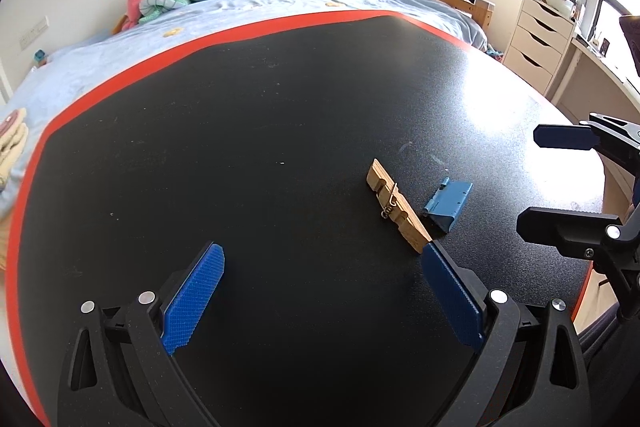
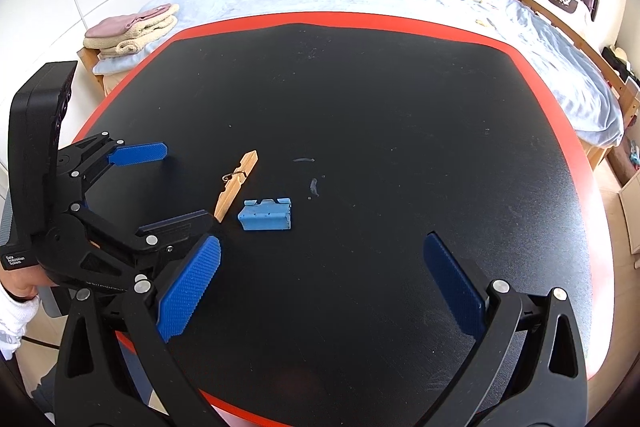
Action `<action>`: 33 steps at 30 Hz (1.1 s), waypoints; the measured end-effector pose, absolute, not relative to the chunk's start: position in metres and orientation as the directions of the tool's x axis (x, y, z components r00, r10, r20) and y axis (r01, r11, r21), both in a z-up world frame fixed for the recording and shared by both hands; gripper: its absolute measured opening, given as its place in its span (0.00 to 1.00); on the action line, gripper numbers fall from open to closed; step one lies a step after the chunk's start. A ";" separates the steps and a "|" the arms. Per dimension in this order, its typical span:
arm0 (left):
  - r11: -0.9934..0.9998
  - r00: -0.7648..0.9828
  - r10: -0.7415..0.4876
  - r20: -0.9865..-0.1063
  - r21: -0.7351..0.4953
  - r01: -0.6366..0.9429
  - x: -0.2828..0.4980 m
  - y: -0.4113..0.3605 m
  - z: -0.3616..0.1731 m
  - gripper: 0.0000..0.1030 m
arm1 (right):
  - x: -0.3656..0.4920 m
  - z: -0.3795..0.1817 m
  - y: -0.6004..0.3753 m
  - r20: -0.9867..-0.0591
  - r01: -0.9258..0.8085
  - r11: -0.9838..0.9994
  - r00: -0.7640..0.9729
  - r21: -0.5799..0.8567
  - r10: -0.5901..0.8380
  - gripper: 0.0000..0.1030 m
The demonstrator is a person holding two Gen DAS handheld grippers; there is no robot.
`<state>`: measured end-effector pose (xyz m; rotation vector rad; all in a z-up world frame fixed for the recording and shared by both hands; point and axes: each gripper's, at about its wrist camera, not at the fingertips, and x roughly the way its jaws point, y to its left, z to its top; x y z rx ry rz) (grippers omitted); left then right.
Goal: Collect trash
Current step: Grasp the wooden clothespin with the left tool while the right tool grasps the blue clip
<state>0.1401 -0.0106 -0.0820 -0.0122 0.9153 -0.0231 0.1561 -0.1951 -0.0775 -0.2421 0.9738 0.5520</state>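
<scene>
The left gripper is hovering with jaws spread wide and empty, the right gripper likewise. Nothing is being collected yet: the wooden clothespin half and blue clip piece are lying side by side on the black table, both left to pick up.

Both wrist views face bedward, sharing the near table.

Black hand-held gripper, blue pads
</scene>
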 end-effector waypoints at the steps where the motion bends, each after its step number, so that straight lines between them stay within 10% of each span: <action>1: 1.000 0.610 -0.023 -0.792 -0.021 0.010 0.140 -0.009 -0.082 0.92 | 0.156 -0.079 -0.194 -0.836 -0.547 0.836 0.437 0.045 0.331 0.97; 27: 1.000 0.583 -0.022 -0.812 -0.010 0.023 0.160 -0.012 -0.084 0.91 | 0.164 -0.099 -0.185 -0.856 -0.573 0.819 0.414 0.018 0.308 0.97; 33: 0.999 0.589 -0.020 -0.808 0.005 0.040 0.162 -0.008 -0.081 0.71 | 0.167 -0.102 -0.178 -0.853 -0.584 0.812 0.420 0.008 0.310 0.97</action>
